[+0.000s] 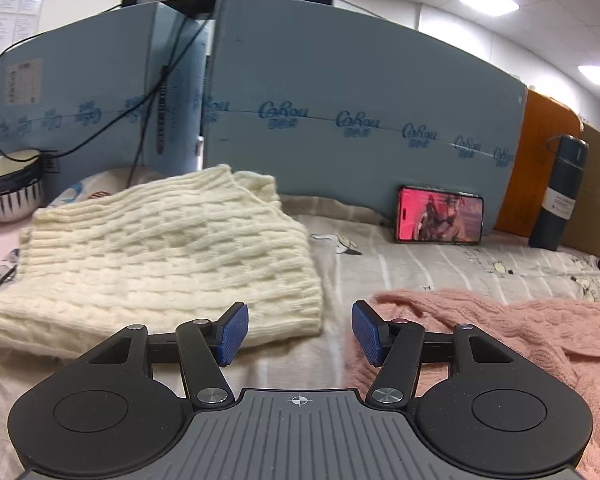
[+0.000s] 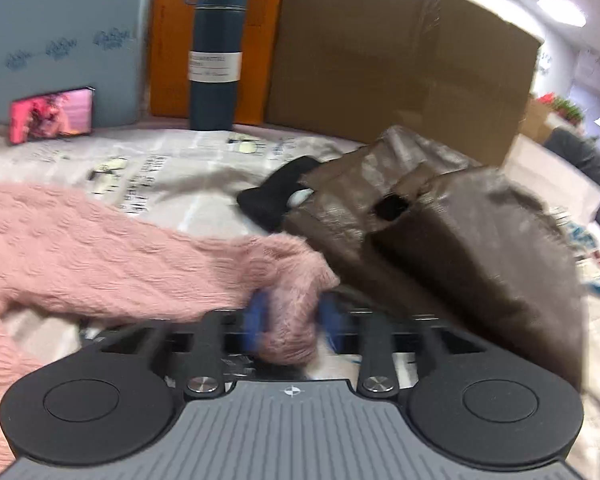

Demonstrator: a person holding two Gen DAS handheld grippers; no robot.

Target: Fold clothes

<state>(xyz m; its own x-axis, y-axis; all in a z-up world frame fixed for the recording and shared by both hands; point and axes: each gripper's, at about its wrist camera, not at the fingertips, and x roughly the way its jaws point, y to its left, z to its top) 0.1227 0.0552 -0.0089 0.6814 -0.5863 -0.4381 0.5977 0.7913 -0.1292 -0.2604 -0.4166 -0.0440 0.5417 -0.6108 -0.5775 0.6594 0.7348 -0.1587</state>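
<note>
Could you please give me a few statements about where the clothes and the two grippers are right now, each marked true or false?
1. The right gripper is shut on a part of the pink sweater. True.
2. The left gripper is holding the cream sweater. False: its fingers are spread open and empty, with the cream sweater lying folded beyond its left finger.
3. A phone with a lit screen leans against the blue board. True.
4. The dark bottle lies on its side on the bed sheet. False: it stands upright at the back.
5. A brown garment lies to the right of the pink sweater. True.
</note>
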